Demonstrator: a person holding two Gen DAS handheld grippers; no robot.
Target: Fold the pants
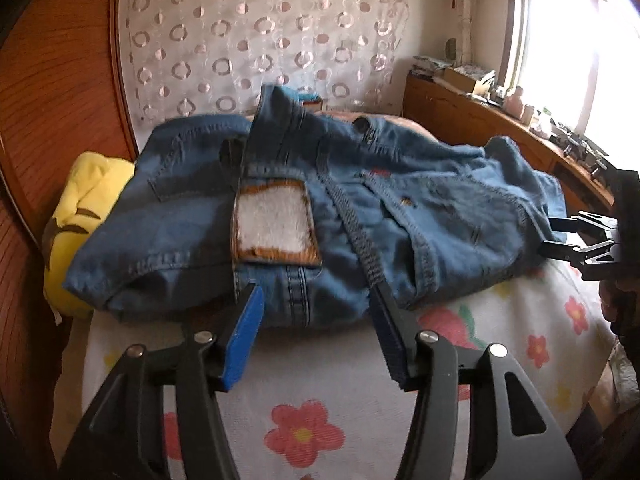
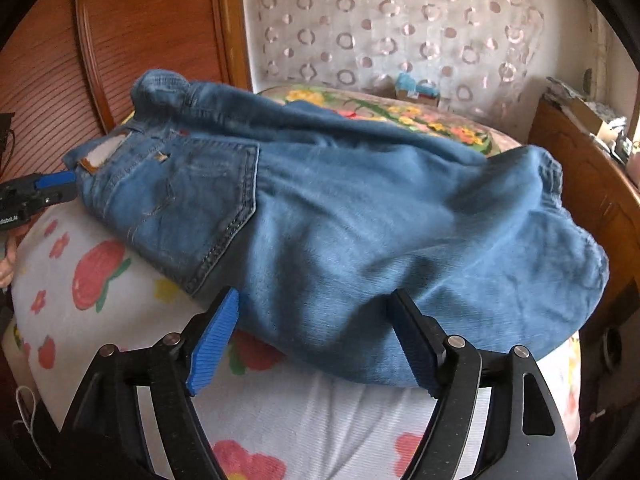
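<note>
We see the jeans (image 1: 304,200) lying bunched on the flowered bedspread (image 1: 320,380), and we place all else w/ ref to them. Left gripper (image 1: 316,300) sits at their near edge by the waistband; jaws parted, blue pads either side of the hem w/o pressing it, nothing gripped. Right gripper (image 2: 316,304) is at the near edge of the leg end; jaws wide, cloth lying between the tips but not pinched.

Left wrist view only: white fuzzy patch w/ brown border (image 1: 274,224) on the waistband, dark button (image 1: 362,124) on top, yellow plush (image 1: 76,216) just left of the jeans, bright window (image 1: 580,48) and cluttered wooden sideboard (image 1: 480,120) to their right. The right gripper shows there as a black claw at the jeans' right end.

Right wrist view only: back pocket (image 2: 192,208) w/ stitching, flowered pillow (image 2: 380,114) behind the jeans. Left gripper shows at the jeans' left end, one blue pad visible.

Both views: circle-patterned curtain (image 2: 400,32) beyond the jeans.
</note>
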